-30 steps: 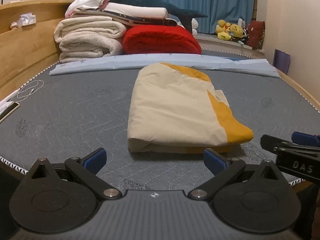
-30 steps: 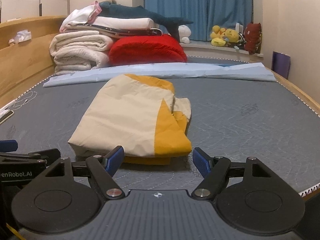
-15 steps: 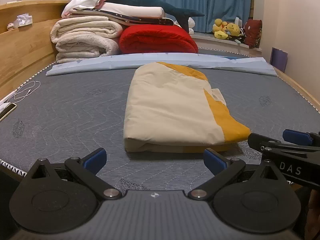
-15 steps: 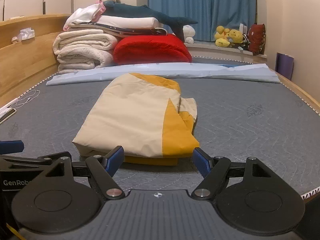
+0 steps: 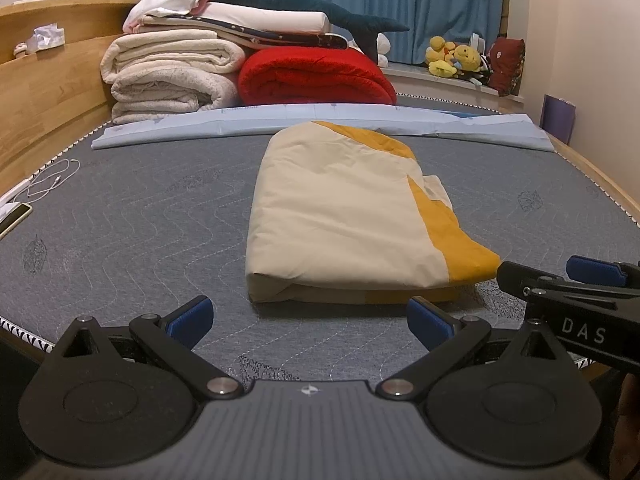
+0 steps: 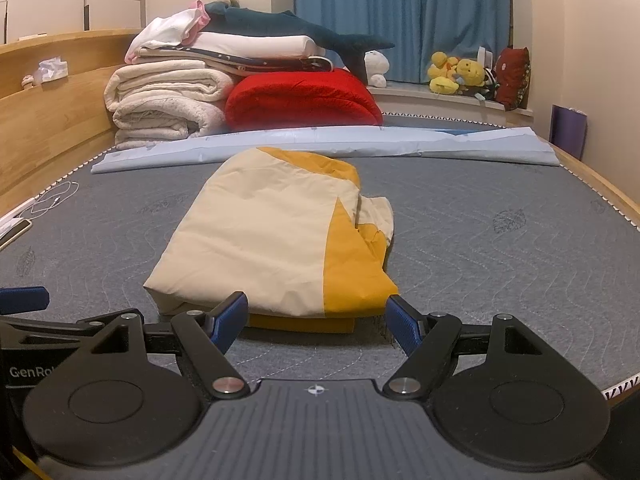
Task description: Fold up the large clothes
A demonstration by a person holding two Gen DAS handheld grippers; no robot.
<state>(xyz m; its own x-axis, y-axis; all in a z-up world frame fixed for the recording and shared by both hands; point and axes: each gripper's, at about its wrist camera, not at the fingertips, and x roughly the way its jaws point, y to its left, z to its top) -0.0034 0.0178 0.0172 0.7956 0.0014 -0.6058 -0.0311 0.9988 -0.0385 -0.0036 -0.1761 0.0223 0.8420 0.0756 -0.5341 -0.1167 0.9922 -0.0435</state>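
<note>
A cream and yellow garment (image 5: pixel 344 216), folded into a soft, light, thick bundle, is seen near the bed's (image 5: pixel 120 216) front edge. Both the left hand-held gripper (image 5: pixel 308 316) and right hand-held gripper (image 6: pixel 316 316) are held released, empty. The layered near corners are best pinched.

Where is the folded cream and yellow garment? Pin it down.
In both wrist views the folded garment lies mid-mattress, just beyond the open left gripper and right gripper, with the light blue sheet behind it.
</note>
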